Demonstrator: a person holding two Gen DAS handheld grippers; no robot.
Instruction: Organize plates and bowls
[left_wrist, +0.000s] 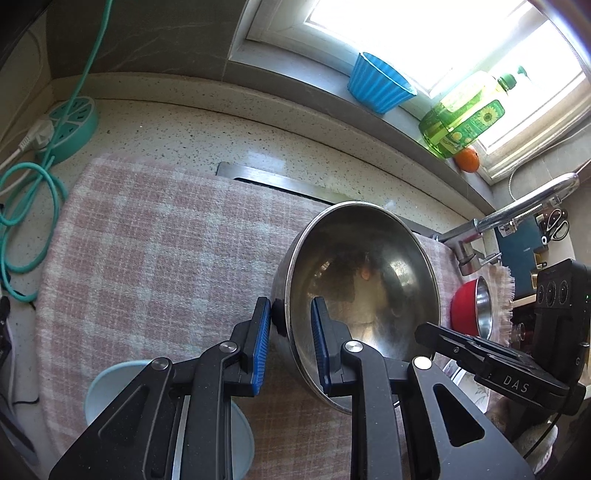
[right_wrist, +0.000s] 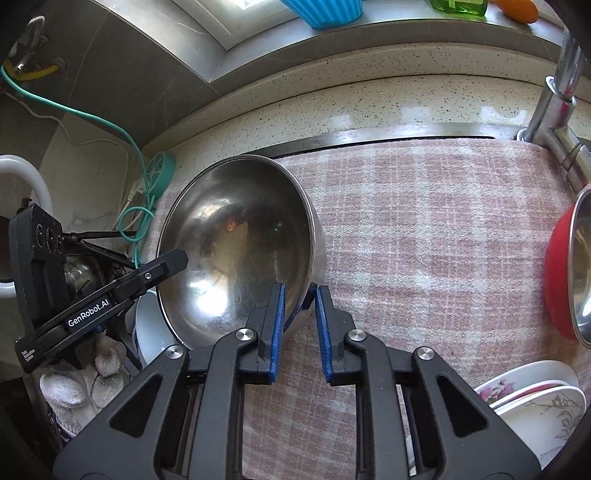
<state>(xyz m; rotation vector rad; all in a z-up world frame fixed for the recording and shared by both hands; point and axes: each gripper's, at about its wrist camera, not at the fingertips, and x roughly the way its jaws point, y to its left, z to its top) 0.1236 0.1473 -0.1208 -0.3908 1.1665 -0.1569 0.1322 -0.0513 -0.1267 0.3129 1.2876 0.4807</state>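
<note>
A large steel bowl (left_wrist: 364, 280) (right_wrist: 236, 243) is held tilted above the pink checked cloth (left_wrist: 159, 251) (right_wrist: 424, 236). My left gripper (left_wrist: 290, 345) is shut on its left rim, one pad inside, one outside. My right gripper (right_wrist: 300, 330) is shut on its right rim the same way. A red bowl with a steel inside (left_wrist: 472, 308) (right_wrist: 569, 273) lies on its side at the right. A light blue bowl (left_wrist: 107, 387) sits under my left gripper. White floral plates (right_wrist: 535, 402) are stacked at lower right.
A faucet (left_wrist: 517, 214) (right_wrist: 557, 103) stands at the right of the covered sink. On the windowsill are a blue cup (left_wrist: 380, 85), a green bottle (left_wrist: 465, 114) and an orange (left_wrist: 467, 158). A teal power strip (left_wrist: 70, 125) and cable lie at left.
</note>
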